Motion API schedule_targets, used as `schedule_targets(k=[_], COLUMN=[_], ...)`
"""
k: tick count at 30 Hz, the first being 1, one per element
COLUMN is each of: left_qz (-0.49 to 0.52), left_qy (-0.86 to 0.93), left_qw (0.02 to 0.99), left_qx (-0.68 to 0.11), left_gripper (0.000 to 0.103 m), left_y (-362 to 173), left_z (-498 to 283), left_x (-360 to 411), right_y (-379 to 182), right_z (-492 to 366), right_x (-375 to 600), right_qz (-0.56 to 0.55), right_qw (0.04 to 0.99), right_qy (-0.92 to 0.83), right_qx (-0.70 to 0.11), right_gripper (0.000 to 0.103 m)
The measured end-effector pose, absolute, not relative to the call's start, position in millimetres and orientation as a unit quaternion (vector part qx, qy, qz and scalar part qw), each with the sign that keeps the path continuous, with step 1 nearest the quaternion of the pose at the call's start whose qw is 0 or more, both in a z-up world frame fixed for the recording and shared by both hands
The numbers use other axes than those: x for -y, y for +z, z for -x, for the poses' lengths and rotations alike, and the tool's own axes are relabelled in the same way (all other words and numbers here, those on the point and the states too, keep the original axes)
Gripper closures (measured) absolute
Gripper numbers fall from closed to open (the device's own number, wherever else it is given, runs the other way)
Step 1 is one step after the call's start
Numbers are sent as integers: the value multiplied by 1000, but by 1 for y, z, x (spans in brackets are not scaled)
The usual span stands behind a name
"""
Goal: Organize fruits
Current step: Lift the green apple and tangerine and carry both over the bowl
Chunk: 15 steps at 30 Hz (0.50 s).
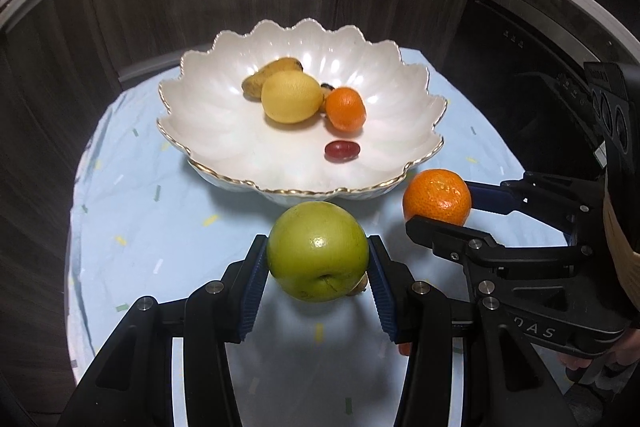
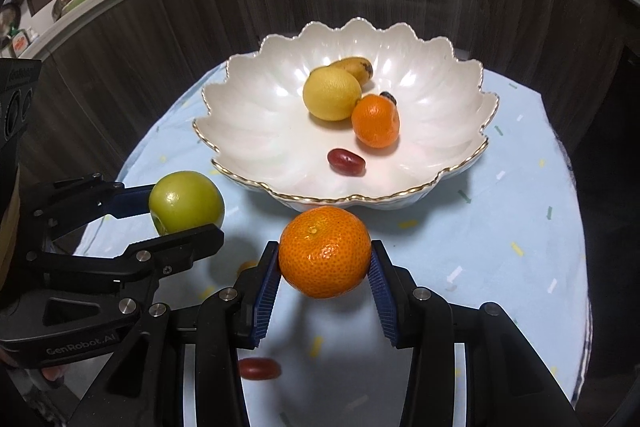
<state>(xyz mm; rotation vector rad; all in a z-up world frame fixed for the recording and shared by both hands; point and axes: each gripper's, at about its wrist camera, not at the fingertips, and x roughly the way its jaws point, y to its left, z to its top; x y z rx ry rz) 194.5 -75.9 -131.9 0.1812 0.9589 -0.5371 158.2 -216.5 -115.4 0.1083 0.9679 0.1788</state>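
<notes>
Both tongs carry fruit just in front of the white bowl [image 1: 224,163]: the left tongs [image 1: 317,259] clamp a green apple [image 1: 317,257] between blue pads, and the right tongs [image 2: 325,259] clamp a tangerine [image 2: 325,251] the same way, each fruit raised above the light blue cloth [image 2: 500,247] on the table. Inside the bowl lie a lemon [image 1: 291,97], a spotted banana [image 1: 272,71] behind it, a second tangerine [image 1: 345,109] beside the lemon, and a red grape [image 1: 342,151] nearer the front rim. Another red grape [image 2: 259,368] rests on the cloth under the right tongs.
</notes>
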Motion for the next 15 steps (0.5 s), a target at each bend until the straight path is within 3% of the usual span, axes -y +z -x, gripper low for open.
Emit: schedule_targets(k=[15], left_qz=[-86], left_qy=[-237], left_qw=[867], left_qx=[-430], left_gripper=[56], left_y=[-98], left_z=[-191], left_x=[76], right_y=[-81], right_z=[-152], right_x=[224], right_qz=[-60], right_qw=[896], right_qy=[73], right_qx=[-434], right_gripper=[59])
